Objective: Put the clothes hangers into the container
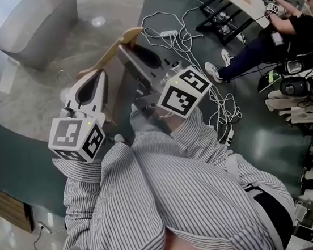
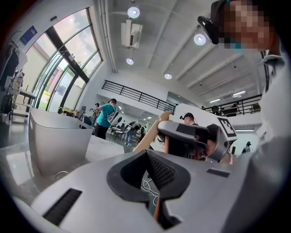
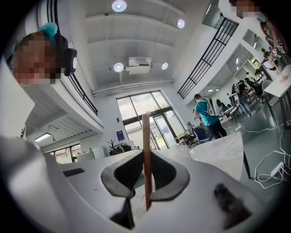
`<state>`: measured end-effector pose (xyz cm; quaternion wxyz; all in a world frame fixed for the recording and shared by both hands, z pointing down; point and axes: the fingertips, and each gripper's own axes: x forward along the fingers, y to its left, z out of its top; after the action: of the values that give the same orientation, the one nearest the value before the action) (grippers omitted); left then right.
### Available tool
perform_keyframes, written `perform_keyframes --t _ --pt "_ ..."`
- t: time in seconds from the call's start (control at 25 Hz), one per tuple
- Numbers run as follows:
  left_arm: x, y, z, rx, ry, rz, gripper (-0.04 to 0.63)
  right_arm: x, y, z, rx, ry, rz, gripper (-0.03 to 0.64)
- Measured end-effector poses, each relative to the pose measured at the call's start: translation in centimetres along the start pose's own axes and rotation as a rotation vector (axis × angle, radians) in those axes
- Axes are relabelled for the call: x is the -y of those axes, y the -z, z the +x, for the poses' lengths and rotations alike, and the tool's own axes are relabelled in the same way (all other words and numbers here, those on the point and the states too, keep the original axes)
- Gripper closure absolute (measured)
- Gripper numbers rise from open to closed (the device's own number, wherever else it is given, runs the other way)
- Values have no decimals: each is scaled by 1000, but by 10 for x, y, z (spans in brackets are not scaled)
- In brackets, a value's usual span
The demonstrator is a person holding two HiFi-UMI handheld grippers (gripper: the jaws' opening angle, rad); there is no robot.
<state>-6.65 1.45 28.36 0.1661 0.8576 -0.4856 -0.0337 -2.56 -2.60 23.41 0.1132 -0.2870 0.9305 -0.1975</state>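
A wooden clothes hanger [image 1: 107,56] is held up in front of the person's striped shirt, between the two grippers. My right gripper [image 1: 122,48] is shut on it, and in the right gripper view the wood [image 3: 146,136] stands upright between the pads [image 3: 132,173]. My left gripper [image 1: 98,73] is shut on the hanger's other end, with a sliver of wood [image 2: 157,214] showing below its closed pads. In the left gripper view the hanger's arm [image 2: 148,139] rises toward the right gripper [image 2: 191,136]. The grey container [image 1: 37,23] stands beyond, on the marble table.
The marble table [image 1: 33,103] lies under and ahead of the grippers, with a thin wire loop [image 1: 61,76] on it. The tub [image 2: 59,141] stands at the left in the left gripper view. White cables [image 1: 188,37] trail over the floor. A person [image 1: 287,33] works at the far right.
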Motion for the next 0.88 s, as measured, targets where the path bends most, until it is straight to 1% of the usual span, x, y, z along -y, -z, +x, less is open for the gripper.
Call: perform_keyframes --t 0.16,0.36,0.6,0.72,0.88 --pt "-1 -1 26 -1 -13 -10 584 25 -9 6 -13 -13 -4 563" --pt "-4 1 91 -1 -59 -23 586 85 -32 20 -26 -59 22 563" --pt "-15 -14 161 7 -138 -15 584 143 -65 48 -48 -139 38 563" --pt "-19 -28 183 32 -181 -9 584 162 -82 60 -59 -181 45 563" --pt "-26 -34 207 69 -253 -13 584 183 -95 74 -80 -253 42 563"
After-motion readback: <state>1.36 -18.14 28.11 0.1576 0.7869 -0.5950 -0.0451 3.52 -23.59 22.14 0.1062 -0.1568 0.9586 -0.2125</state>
